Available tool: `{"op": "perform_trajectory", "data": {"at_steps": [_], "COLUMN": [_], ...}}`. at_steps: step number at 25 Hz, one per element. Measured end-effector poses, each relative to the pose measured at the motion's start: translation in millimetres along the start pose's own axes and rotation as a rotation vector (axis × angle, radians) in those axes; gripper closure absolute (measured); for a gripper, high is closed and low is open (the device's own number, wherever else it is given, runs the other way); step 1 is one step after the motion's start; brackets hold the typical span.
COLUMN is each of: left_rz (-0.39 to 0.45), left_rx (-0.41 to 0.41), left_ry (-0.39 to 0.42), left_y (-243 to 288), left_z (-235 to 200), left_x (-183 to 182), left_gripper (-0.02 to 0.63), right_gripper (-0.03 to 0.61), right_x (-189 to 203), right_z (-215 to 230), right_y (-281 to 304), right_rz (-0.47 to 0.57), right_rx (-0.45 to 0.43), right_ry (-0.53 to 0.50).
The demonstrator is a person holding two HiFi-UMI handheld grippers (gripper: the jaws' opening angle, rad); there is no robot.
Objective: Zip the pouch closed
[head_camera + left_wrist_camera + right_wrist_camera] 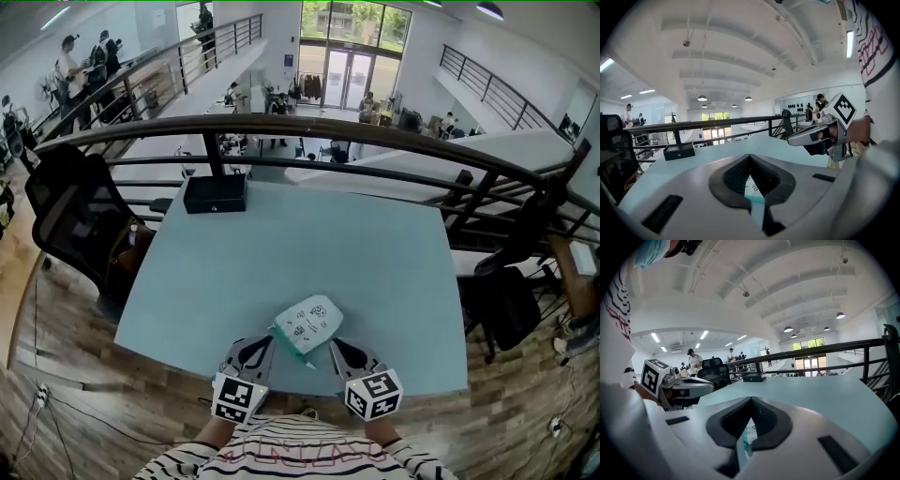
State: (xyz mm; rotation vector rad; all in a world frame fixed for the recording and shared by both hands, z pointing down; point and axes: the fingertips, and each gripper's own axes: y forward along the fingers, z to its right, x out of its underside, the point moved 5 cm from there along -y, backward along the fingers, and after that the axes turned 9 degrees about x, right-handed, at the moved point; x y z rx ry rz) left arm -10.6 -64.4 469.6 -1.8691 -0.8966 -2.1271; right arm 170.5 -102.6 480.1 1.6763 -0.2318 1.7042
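A small white pouch (307, 324) with teal trim and dark print lies near the front edge of the pale blue table (281, 253). My left gripper (269, 339) is at its left end and my right gripper (336, 345) is at its right end. In the left gripper view the left gripper (750, 160) is shut, with a teal strip of the pouch (757, 207) pinched between the pads. The right gripper view shows the right gripper (751, 400) shut too, on the pouch's white, teal-lined edge (747, 437). Most of the pouch is hidden behind the jaws in both gripper views.
A black box (215, 193) stands at the table's far left edge, before a dark railing (375, 131). A black office chair (80, 220) is left of the table, another dark chair (511, 300) right of it. The table's front edge runs just under both grippers.
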Motion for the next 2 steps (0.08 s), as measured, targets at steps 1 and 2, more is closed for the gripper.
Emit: {"op": "perform_trajectory", "data": {"at_steps": [1, 2], "left_rz": [0.0, 0.001], "left_rx": [-0.001, -0.003], "left_ry": [0.001, 0.002], "left_y": [-0.4, -0.8], "left_z": [0.5, 1.1], "left_x": [0.2, 0.4], "left_gripper": [0.589, 0.589], "right_gripper": [0.551, 0.551], "right_x": [0.5, 1.0], "right_z": [-0.1, -0.2], "right_y": [-0.1, -0.2], "right_rz": [-0.001, -0.002], "right_rx": [0.0, -0.001], "right_ry": [0.001, 0.001]}}
